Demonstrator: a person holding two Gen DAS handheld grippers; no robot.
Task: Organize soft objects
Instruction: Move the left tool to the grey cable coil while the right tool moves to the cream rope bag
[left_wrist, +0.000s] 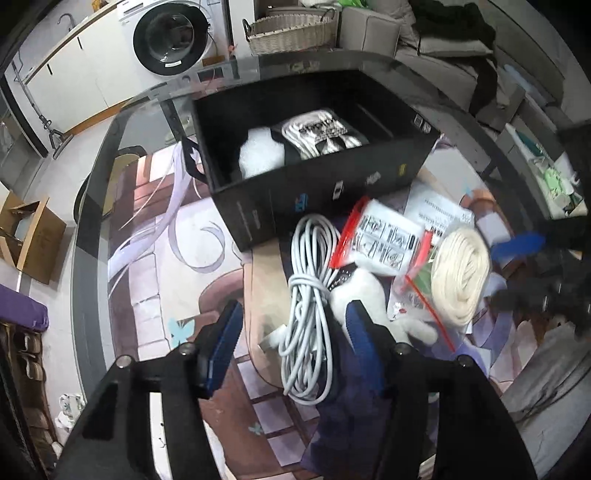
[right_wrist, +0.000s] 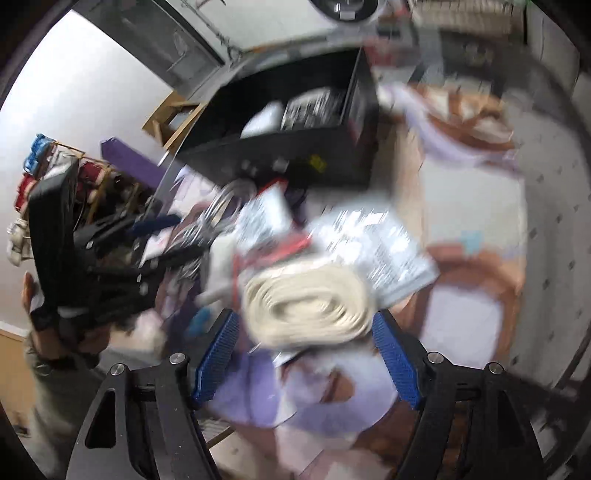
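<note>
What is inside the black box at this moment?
Inside the black box lie a white soft item and a bagged white cable. Its near wall hides the floor beneath them.

- The left gripper (left_wrist: 293, 336) has a matte black frame splitting into two angular arms, each with a triangular cut-out at about 7 and 5 o'clock.
- Its fingers (left_wrist: 225, 347) carry blue ribbed pads; round silver screws sit at the arm joints.
- The right gripper (right_wrist: 304, 354) is built alike: black arms, silver screw heads, blue pads with a fine diamond texture.
- At 9 o'clock in the right wrist view, a hand (right_wrist: 40, 310) wears a black strap and an olive-grey sleeve (right_wrist: 51, 387).
</note>
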